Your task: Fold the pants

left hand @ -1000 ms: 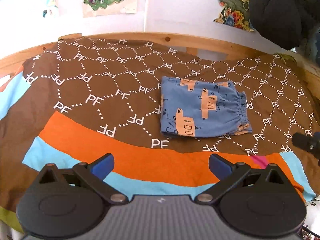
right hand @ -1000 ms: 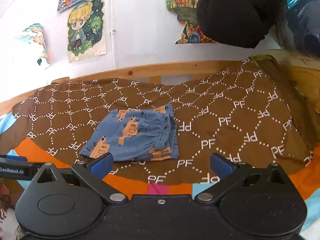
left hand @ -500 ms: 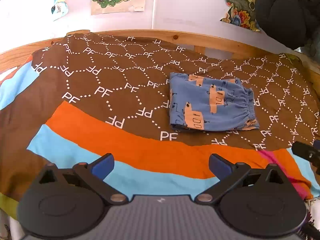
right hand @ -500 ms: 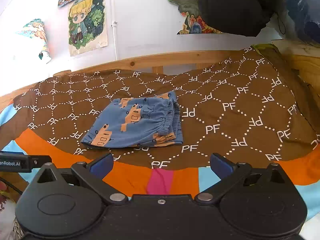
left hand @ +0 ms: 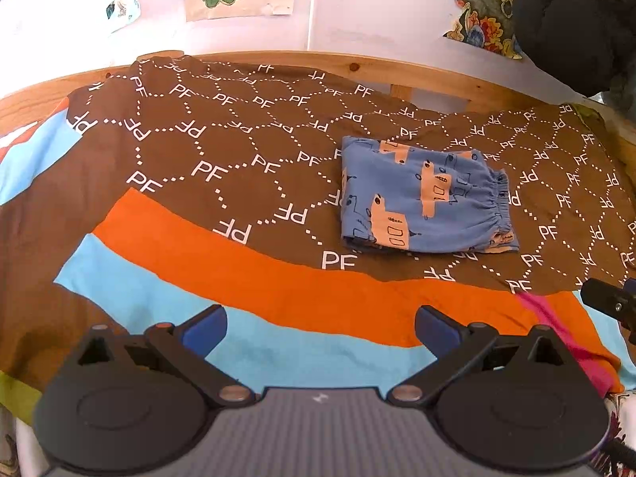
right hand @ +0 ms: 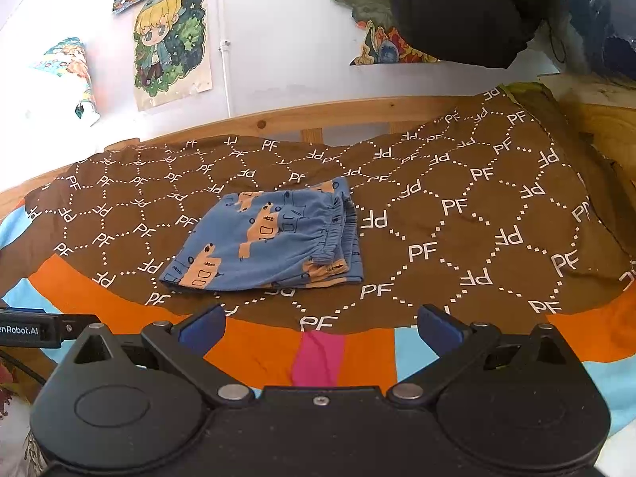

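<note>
Nearest me, at the bottom of the left wrist view, my left gripper [left hand: 320, 324] stands with its jaws spread wide and nothing between them; below them there is only the orange and light-blue band of the bedspread [left hand: 246, 278]. My right gripper [right hand: 318, 322] is the same in its own view: jaws wide apart, empty, over the orange and pink strip at the lower middle of the frame.

Further up, right of centre in the left view and just left of centre in the right view, lie the pants [left hand: 425, 198], blue with tan prints, already in a compact folded stack on the brown part of the spread, well apart from both grippers. The elastic waistband [right hand: 338, 230] faces the right side of the frame, and its layers look a little fanned there, though I cannot tell how many layers there are.

The risk, as I judge it, is in touching them again: a jaw that catches only the top layer at that loose edge would peel the stack open, and a dragging finger would pull the bedspread with it and skew the fold.

Beyond, at the top, runs the wooden rail [right hand: 357, 113].
</note>
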Demonstrator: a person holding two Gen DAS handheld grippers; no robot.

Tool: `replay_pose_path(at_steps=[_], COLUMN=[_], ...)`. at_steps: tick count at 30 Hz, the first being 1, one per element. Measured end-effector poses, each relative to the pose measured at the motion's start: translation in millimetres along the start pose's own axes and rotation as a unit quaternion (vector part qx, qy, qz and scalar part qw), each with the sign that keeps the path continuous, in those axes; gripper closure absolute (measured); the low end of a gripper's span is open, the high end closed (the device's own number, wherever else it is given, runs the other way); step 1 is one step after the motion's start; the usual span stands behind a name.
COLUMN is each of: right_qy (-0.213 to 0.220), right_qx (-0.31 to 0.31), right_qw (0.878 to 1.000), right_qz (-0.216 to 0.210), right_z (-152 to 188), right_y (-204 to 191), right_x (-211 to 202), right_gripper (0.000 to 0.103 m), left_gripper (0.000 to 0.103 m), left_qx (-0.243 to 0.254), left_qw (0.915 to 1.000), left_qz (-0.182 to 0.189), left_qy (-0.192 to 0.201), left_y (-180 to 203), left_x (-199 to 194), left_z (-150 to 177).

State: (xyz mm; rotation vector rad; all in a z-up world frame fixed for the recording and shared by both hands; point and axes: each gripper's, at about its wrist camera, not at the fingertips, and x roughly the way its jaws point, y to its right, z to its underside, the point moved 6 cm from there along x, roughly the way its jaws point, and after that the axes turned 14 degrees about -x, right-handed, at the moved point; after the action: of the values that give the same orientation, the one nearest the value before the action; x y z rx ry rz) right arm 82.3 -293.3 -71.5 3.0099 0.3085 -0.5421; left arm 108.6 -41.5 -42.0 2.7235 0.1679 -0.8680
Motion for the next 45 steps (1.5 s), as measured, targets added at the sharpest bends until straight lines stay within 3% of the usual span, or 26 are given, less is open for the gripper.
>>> replay_pose_path(at_steps=[45], right_qy=[-0.007], right_qx=[-0.005], right_qw=[1.000], right_qz=[-0.008], right_z=[4.5], right_y=[-0.7], right_x=[4.1], right_gripper=[0.001], left_gripper=[0.000], left_qx=[-0.011], left_qw=[0.9999], left_qz=[-0.004], left_qy=[-0.012], left_y=[-4.2], left_x=[1.0], left_z=[6.0])
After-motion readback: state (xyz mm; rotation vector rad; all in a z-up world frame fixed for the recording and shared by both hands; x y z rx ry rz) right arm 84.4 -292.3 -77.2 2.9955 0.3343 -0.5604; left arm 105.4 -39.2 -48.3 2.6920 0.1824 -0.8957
